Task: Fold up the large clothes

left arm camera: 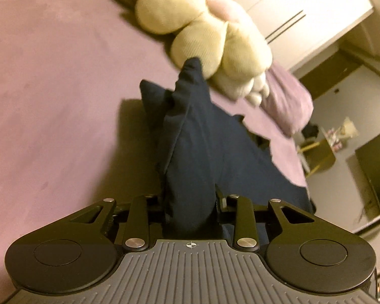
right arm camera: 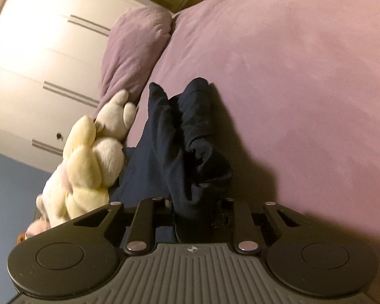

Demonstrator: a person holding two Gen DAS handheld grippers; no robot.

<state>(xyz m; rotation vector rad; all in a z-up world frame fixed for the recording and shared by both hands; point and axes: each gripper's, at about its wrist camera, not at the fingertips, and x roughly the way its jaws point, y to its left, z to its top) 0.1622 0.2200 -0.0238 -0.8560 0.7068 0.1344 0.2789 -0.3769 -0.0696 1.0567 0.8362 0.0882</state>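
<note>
Left wrist view: both tongs clamp bunched folds of a dark navy garment above a bed with a purple cover.

The left tongs are pinched on a ridge of the navy cloth, which trails away toward a cream plush toy lying at the bed's far edge, beside a purple pillow. In the right wrist view the right tongs grip another gathered fold of the same garment, the cloth rising in two peaks over the cover, with the plush toy just beside it near the pillow and a white wardrobe behind.
</note>
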